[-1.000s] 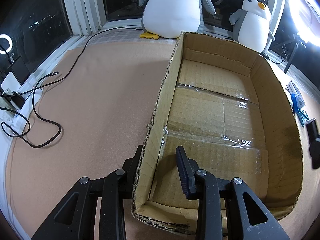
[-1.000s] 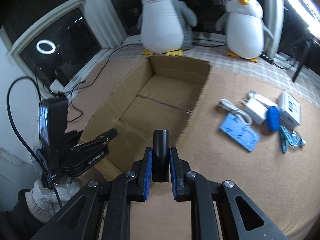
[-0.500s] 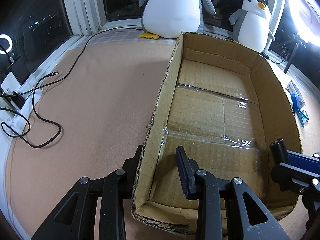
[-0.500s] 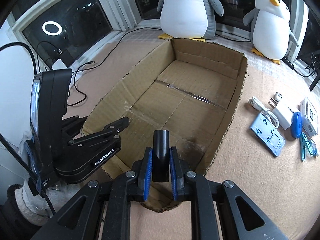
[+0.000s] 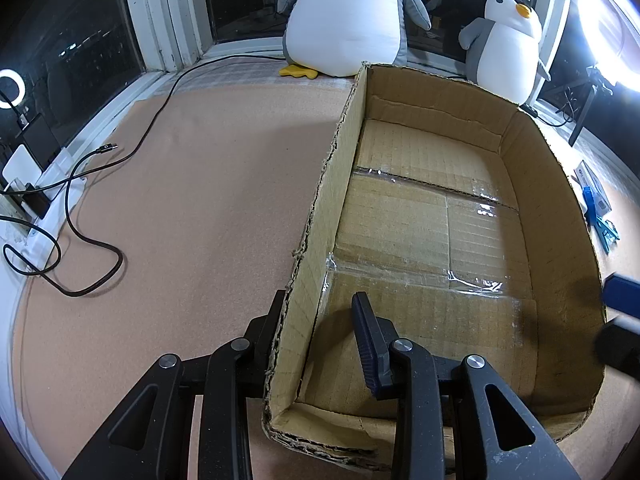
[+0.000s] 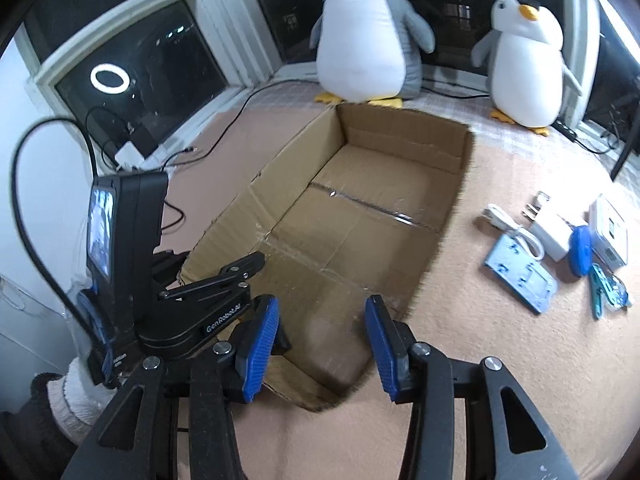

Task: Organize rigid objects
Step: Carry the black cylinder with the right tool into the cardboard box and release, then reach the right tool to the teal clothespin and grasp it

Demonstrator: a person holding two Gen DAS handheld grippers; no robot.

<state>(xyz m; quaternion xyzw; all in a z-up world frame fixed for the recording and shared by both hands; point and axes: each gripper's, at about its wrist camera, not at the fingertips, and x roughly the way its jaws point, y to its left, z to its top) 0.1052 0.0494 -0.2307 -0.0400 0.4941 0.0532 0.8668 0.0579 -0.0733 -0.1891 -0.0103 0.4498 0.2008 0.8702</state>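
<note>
An open cardboard box [image 5: 436, 216] [image 6: 352, 216] lies on the tan mat, and I see nothing inside it. My left gripper [image 5: 318, 308] [image 6: 218, 260] is open and straddles the box's left wall near the front corner, one finger outside and one inside. My right gripper [image 6: 322, 304] is open with nothing between its blue pads [image 6: 260, 344], hovering over the box's near end. Its blue pad shows at the right edge of the left wrist view [image 5: 620, 298]. The black cylinder it held earlier is in neither view.
On the mat right of the box lie a blue plate [image 6: 520, 272], a white charger [image 6: 550, 232] with cable, a blue disc [image 6: 580, 246], a white box [image 6: 608, 230] and a teal clip [image 6: 600, 288]. Two plush penguins [image 6: 368, 36] stand behind. Black cables [image 5: 92, 216] trail on the left.
My right gripper moved over the box's near end and opened; the black cylinder it was shut on is gone from between its pads. The left gripper has stayed put.
</note>
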